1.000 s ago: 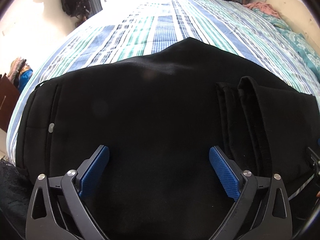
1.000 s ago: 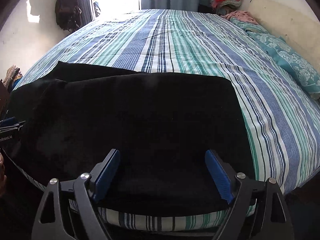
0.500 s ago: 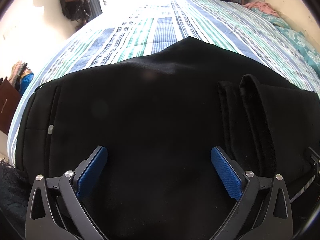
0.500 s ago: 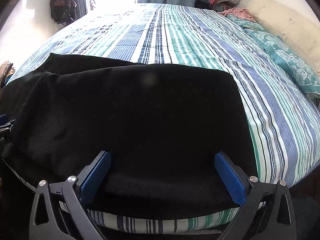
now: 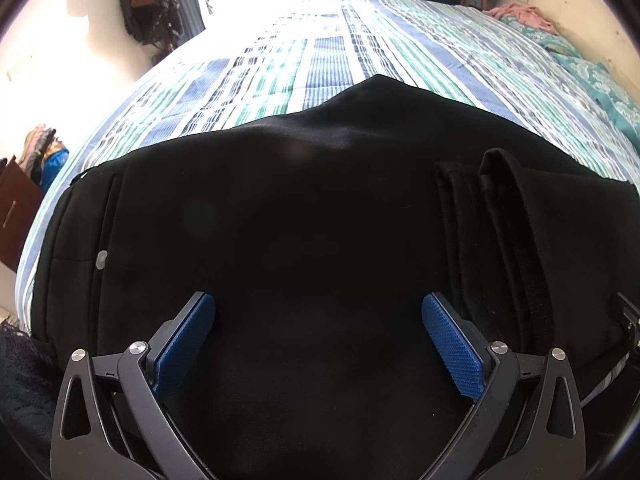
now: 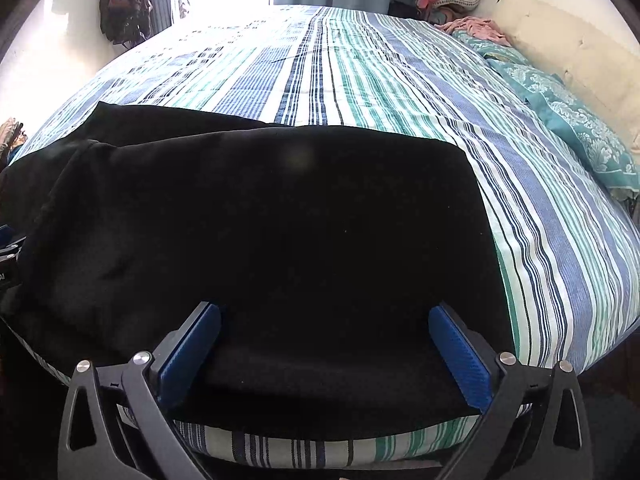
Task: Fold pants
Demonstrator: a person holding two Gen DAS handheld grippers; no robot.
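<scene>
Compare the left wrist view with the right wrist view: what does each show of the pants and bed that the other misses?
Only the left wrist view shows the pale button near the waistband and the raised folded ridge of cloth. Only the right wrist view shows the pants' squared right end and the mattress edge below it. Both show the black pants, the striped bedsheet, the teal pillow, and an open gripper: left gripper, right gripper.

You see the black pants (image 5: 304,216) lying folded flat at the near edge of the striped bed (image 6: 360,80).
</scene>
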